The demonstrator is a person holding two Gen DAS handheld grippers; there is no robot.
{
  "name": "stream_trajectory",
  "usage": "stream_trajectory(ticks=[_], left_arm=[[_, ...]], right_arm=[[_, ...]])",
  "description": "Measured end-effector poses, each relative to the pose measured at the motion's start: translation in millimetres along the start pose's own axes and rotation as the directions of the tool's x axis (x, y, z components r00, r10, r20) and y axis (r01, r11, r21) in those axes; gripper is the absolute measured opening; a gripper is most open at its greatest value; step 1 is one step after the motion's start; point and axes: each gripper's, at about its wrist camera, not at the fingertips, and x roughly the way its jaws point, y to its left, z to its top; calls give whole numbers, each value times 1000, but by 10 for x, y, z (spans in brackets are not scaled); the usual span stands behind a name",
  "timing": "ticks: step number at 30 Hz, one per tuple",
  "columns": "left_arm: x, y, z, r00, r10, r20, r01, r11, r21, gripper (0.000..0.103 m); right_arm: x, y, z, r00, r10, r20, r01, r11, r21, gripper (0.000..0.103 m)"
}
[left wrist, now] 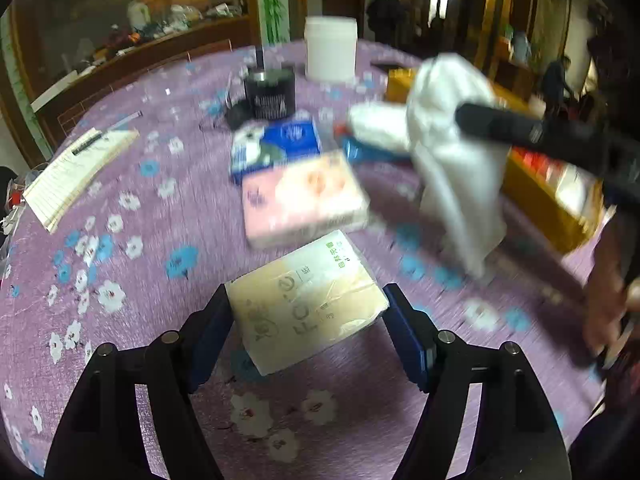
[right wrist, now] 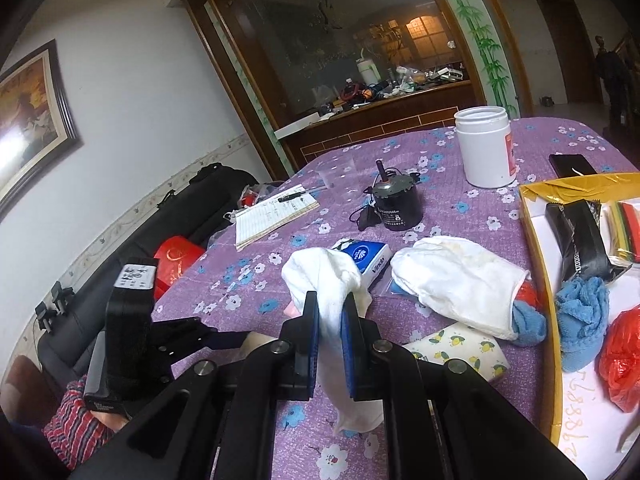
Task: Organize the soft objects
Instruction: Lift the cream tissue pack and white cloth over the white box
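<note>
My left gripper (left wrist: 308, 312) is shut on a cream tissue pack (left wrist: 308, 300) and holds it above the purple flowered tablecloth (left wrist: 120, 280). My right gripper (right wrist: 330, 312) is shut on a white cloth (right wrist: 328, 276), which hangs down between its blue pads; the cloth also shows in the left wrist view (left wrist: 452, 152), lifted over the table. A second white cloth (right wrist: 460, 280) lies by the gold box (right wrist: 536, 280). A pink tissue pack (left wrist: 304, 200), a blue tissue pack (left wrist: 280, 148), and a lemon-print pack (right wrist: 460, 348) lie on the table.
The gold box holds a blue towel (right wrist: 584, 316), a red bag (right wrist: 620, 360) and a black pouch (right wrist: 580, 240). A white jar (right wrist: 486, 146), a black motor (right wrist: 396, 204), a notebook with pen (right wrist: 272, 216) and a clear cup (right wrist: 336, 172) stand farther back.
</note>
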Motion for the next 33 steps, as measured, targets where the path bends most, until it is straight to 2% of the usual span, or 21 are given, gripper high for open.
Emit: stream_trajectory(ticks=[6,9,33], left_arm=[[-202,-160,162,994,3,112,1,999,-36,74],[-216,-284,206,991,2,131,1,1000,-20,74],[-252,-1163,521,981,-121,150,104,988,116,74]], right_arm=[[-58,-19,11,1000,-8,26,8,1000,9,10],[-91,-51,20,999,-14,39,13,1000,25,11],[-594,-512,135,979,-54,196,16,982,190,11]])
